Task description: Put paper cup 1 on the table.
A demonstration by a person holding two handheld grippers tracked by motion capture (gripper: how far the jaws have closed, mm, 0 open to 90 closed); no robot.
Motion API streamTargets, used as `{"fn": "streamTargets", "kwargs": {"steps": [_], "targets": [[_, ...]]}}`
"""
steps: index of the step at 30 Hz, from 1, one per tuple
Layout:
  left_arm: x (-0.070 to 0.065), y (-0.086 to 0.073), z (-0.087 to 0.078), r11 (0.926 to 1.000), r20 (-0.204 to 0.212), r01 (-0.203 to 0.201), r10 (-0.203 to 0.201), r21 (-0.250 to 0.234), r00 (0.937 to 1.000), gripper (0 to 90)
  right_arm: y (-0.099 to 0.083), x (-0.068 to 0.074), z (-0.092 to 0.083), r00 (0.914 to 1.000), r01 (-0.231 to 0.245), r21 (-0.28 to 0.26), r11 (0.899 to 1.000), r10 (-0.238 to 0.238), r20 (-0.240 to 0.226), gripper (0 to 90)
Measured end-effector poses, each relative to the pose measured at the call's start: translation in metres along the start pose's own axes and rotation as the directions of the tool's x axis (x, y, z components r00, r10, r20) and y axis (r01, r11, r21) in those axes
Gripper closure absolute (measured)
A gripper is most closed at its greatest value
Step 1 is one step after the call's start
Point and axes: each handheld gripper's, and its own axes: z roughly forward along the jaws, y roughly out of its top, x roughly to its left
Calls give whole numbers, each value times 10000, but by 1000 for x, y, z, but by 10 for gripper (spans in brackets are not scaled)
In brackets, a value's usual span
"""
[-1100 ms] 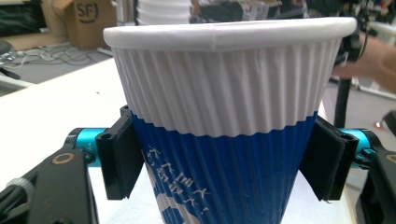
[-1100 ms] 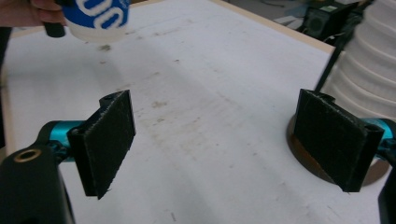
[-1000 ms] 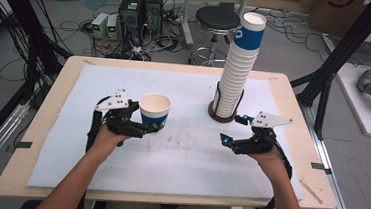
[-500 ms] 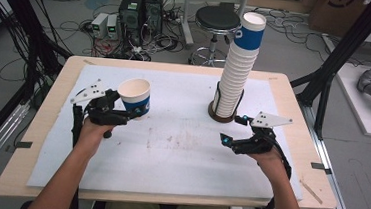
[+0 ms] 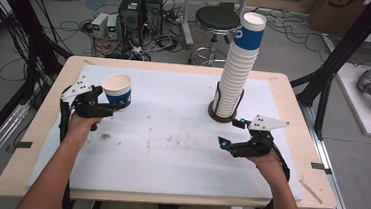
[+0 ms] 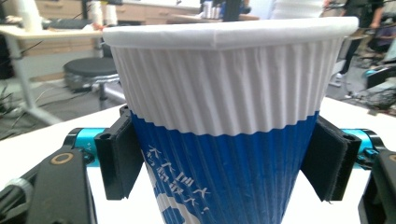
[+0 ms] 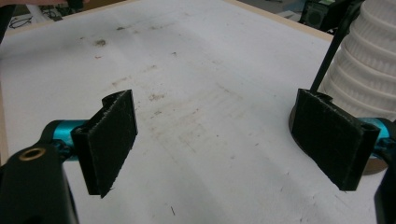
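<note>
A paper cup (image 5: 117, 90), white above and blue below, stands upright between the pads of my left gripper (image 5: 115, 104) over the left part of the white mat. In the left gripper view both pads touch the blue band of the cup (image 6: 224, 116), and the left gripper (image 6: 224, 158) is shut on it, though its jaws have just been opening a little. My right gripper (image 5: 230, 133) rests low at the mat's right, open with nothing between the jaws, which have just closed slightly. In the right gripper view the right gripper (image 7: 224, 135) faces bare mat.
A tall stack of paper cups (image 5: 239, 68) stands in a dark holder (image 5: 222, 116) at the back right of the mat, close beside my right gripper; the stack of paper cups (image 7: 369, 56) edges the right gripper view. A stool (image 5: 218, 19) and computers stand beyond the table.
My left hand has carried the cup leftward from near the middle of the mat to its left side. The right hand has stayed where it was.
</note>
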Motion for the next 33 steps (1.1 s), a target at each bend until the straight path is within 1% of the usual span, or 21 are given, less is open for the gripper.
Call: {"fn": "streamTargets", "kwargs": {"steps": [3,6,10,12,13,17,19,22,25,26,29,31,33], "targets": [[3,-11,1,9996,-239,159,-153,236,9996,240,-1,0,-1,10000,5,22,10000,-5,67,149],[7,-20,3,9975,-500,375,-346,599,9982,240,-2,-1,-1,10000,-61,-44,10000,62,64,149],[9,-25,9,9957,-790,477,-414,797,9960,240,-3,-1,-1,9999,-88,-3,10000,88,53,149],[10,-27,12,9935,-881,506,-417,1015,9952,240,-3,-1,-1,10000,-81,1,10000,81,55,149],[12,-30,14,9913,-970,530,-413,1207,9944,240,-3,-1,-1,9999,-93,3,10000,93,46,149],[14,-36,19,9854,-1134,650,-473,1572,9924,240,-4,-1,-1,10000,-86,-11,10000,86,37,149],[15,-38,22,9807,-1235,649,-424,1842,9914,241,-4,-1,-1,9999,-101,3,9999,101,11,149],[15,-44,26,9707,-1305,675,-379,2305,9907,241,-4,-1,-1,9999,-125,12,9999,125,-6,149],[15,-46,29,9651,-1403,715,-367,2519,9894,241,-4,0,-1,9999,-103,38,9999,104,-18,149],[15,-48,29,9605,-1422,725,-348,2688,9892,241,-4,0,-1,9999,-105,39,9999,105,-12,149],[15,-49,28,9591,-1448,767,-379,2725,9887,240,-5,0,-2,10000,-75,-1,10000,75,-34,149],[14,-48,28,9558,-1463,639,-222,2869,9890,240,-5,0,-2,10000,-63,-7,10000,63,-36,149],[10,-47,26,9494,-1562,507,-18,3098,9877,240,-5,0,-2,10000,-49,10,10000,49,-35,149]]}}
